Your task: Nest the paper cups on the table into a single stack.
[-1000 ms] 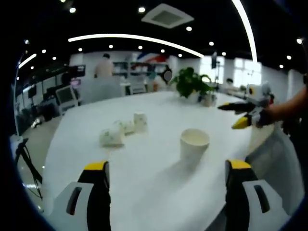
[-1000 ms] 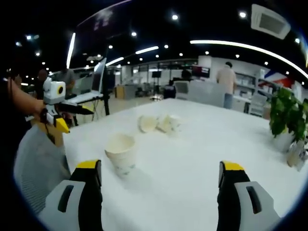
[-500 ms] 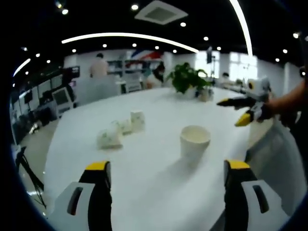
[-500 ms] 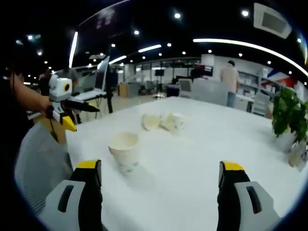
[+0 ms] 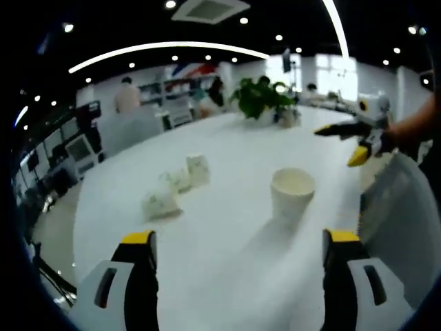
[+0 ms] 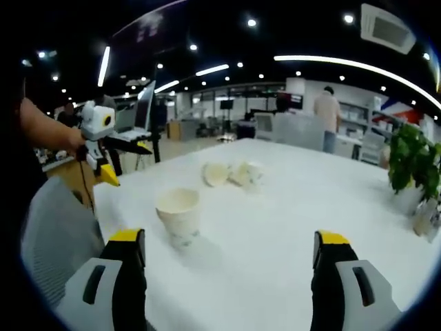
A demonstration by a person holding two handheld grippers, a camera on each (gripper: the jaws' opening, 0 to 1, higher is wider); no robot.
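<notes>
Both grippers hover wide-jawed and empty over the white table [image 5: 227, 276]: left gripper [image 5: 238, 276], right gripper [image 6: 231, 276]. Nothing is nested yet, so every step seems left. An upright cup [image 5: 292, 192] stands at one o'clock from the left gripper; three tipped cups [image 5: 176, 189] lie together at eleven o'clock, well apart from it.

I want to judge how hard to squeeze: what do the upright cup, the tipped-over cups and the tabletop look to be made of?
Upright cup: thin matte off-white paper with a rolled rim and a faint print, so probably easy to crush. Tipped-over cups: the same pale, dull paper look, too small and blurred to tell more. Tabletop: smooth white hard surface with a slight sheen, possibly laminate.
</notes>
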